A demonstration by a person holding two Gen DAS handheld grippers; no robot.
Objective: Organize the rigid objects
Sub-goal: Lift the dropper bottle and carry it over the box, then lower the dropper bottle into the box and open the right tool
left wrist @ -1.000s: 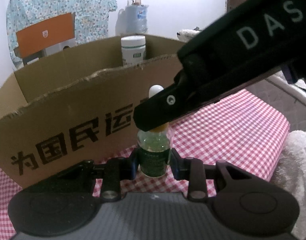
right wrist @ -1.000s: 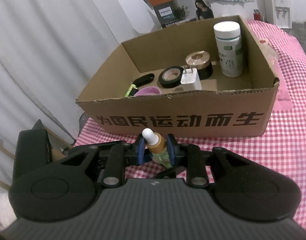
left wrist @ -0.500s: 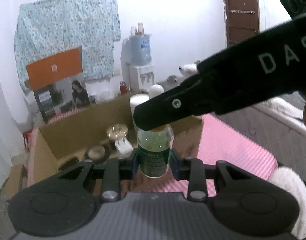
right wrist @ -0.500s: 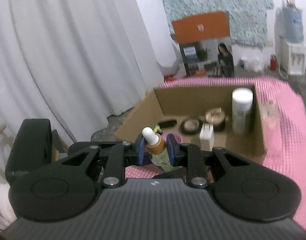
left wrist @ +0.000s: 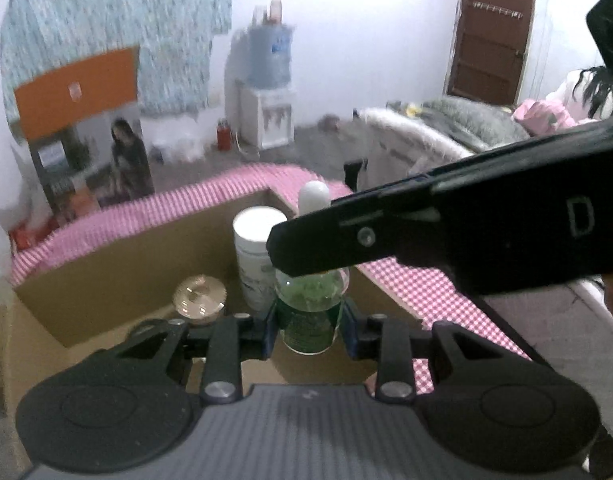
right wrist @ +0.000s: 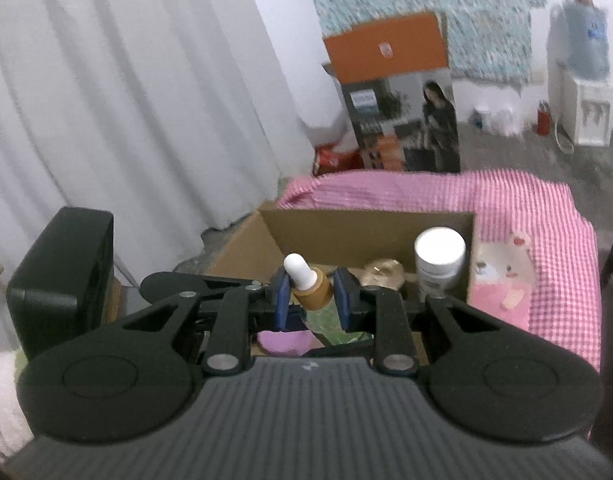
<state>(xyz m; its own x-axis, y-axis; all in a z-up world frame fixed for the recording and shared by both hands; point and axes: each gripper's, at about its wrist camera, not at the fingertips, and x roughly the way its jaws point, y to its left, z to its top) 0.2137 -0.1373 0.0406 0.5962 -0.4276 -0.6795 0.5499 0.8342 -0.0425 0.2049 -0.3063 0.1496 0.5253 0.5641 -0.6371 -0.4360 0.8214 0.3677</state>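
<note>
A small dropper bottle (left wrist: pixel 311 300) with green contents, a golden collar and a white rubber bulb (right wrist: pixel 299 271) hangs in the air over the open cardboard box (left wrist: pixel 146 256). My left gripper (left wrist: pixel 309 322) is shut on the bottle's green body. My right gripper (right wrist: pixel 311 296) is shut on the golden collar just under the bulb. In the left wrist view the right gripper's black arm (left wrist: pixel 446 236) crosses over the bottle's top and hides the collar. The bottle stands upright between both pairs of blue pads.
Inside the box (right wrist: pixel 366 232) stand a white-capped jar (left wrist: pixel 254 248) (right wrist: pixel 440 252) and a gold-lidded round jar (left wrist: pixel 200 300) (right wrist: pixel 382 274); something purple (right wrist: pixel 284 340) lies below the bottle. The box rests on a pink checked cloth (right wrist: pixel 546 216). White curtains hang left; a water dispenser (left wrist: pixel 266 92) stands behind.
Both grippers rose together with the bottle, from the cloth in front of the box's printed wall to a place above the box's inside. Neither grip changed.
</note>
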